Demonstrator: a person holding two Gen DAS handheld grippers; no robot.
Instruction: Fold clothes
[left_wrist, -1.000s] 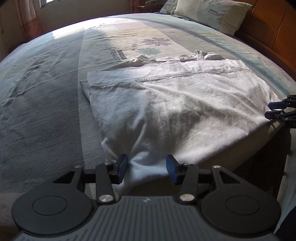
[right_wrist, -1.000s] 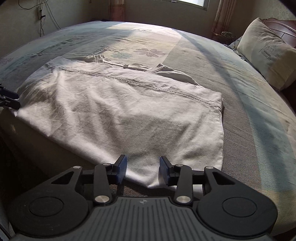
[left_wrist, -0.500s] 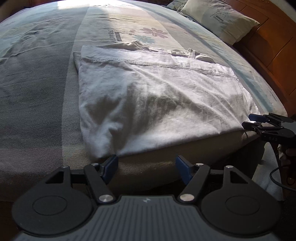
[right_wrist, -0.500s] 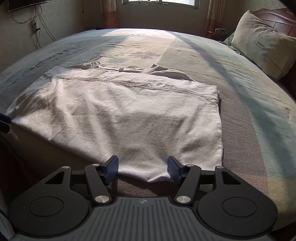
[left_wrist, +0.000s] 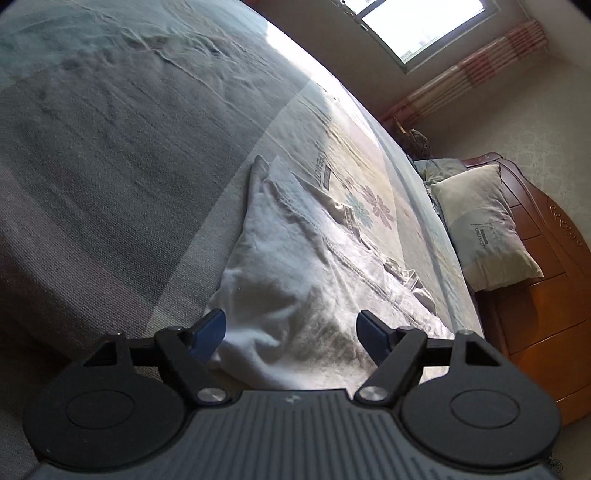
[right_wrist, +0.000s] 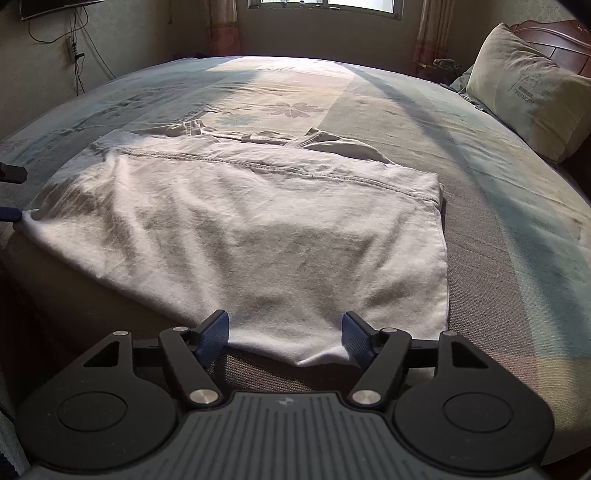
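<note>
Right gripper (right_wrist: 284, 332) sits low at the near edge of the bed, jaws spread wide, blue pads either side of the near corner of the white garment (right_wrist: 251, 236); cloth lies between the fingers, not pinched. Left gripper (left_wrist: 291, 330) likewise spread wide, tilted view, its fingers straddling the garment's other near corner (left_wrist: 295, 280); nothing clamped. In the right wrist view the left gripper's blue tip (right_wrist: 9, 213) shows at the far left edge, just beside the cloth's left corner.

Garment: folded once, flat on the bedspread (right_wrist: 480, 229), stitched hem running across its far side, collar and sleeve parts poking out beyond it.

Further off: flower print on the bedspread (right_wrist: 291, 109), a pillow (right_wrist: 528, 88) at far right against the wooden headboard (left_wrist: 546, 266). Window (right_wrist: 325, 4) and curtains on the far wall.
</note>
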